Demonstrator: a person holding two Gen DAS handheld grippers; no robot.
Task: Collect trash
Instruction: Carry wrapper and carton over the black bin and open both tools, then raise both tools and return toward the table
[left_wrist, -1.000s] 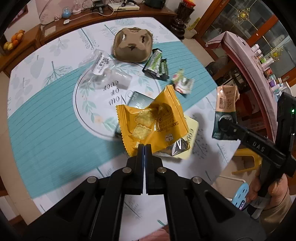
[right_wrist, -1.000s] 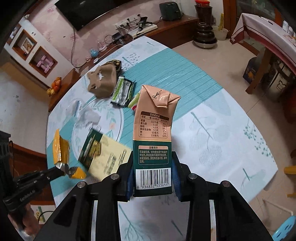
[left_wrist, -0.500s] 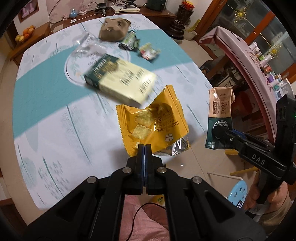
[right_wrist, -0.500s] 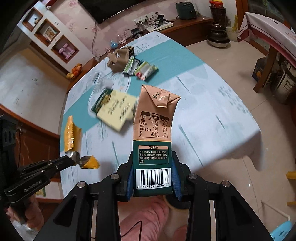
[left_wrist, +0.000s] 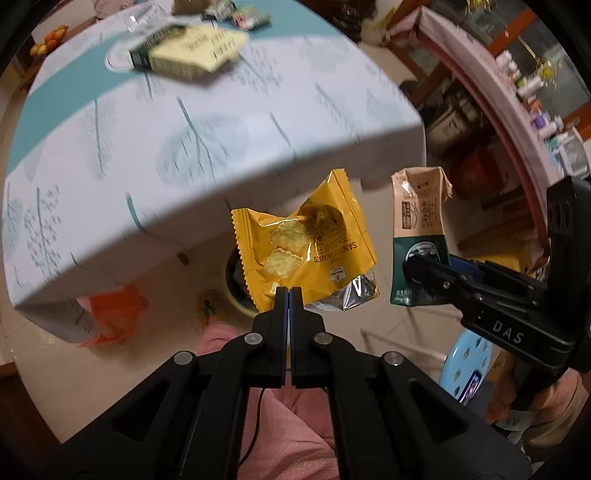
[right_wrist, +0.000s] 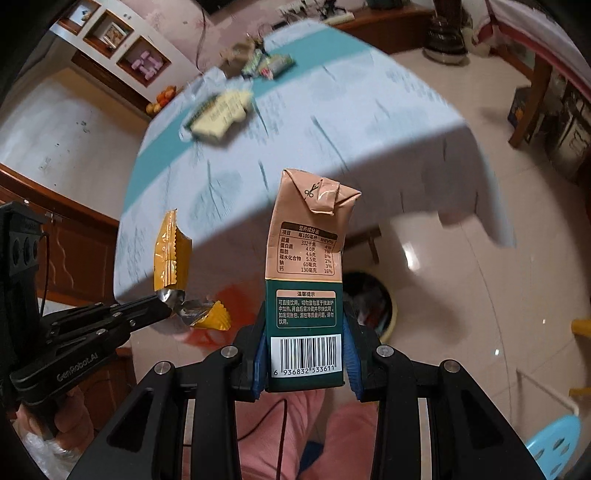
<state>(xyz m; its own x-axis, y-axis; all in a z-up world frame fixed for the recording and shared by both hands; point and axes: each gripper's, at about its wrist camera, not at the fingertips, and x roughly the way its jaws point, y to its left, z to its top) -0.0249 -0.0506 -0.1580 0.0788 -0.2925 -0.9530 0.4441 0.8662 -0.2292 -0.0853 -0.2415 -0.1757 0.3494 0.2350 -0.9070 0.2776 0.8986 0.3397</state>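
Claws (left_wrist: 288, 291) (right_wrist: 305, 358) aloft, gripping wrapper (left_wrist: 306, 243), carton (right_wrist: 306, 266)

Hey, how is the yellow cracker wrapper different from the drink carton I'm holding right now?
The cracker wrapper is a thin, crinkled yellow pouch, torn open at its silver corner; the drink carton is a stiff box, tan above and dark green below, with a barcode. The left gripper pinches the wrapper by its edge with fingers fully together; the right gripper clamps the carton's base across its width. Both are held off the table, above the floor.
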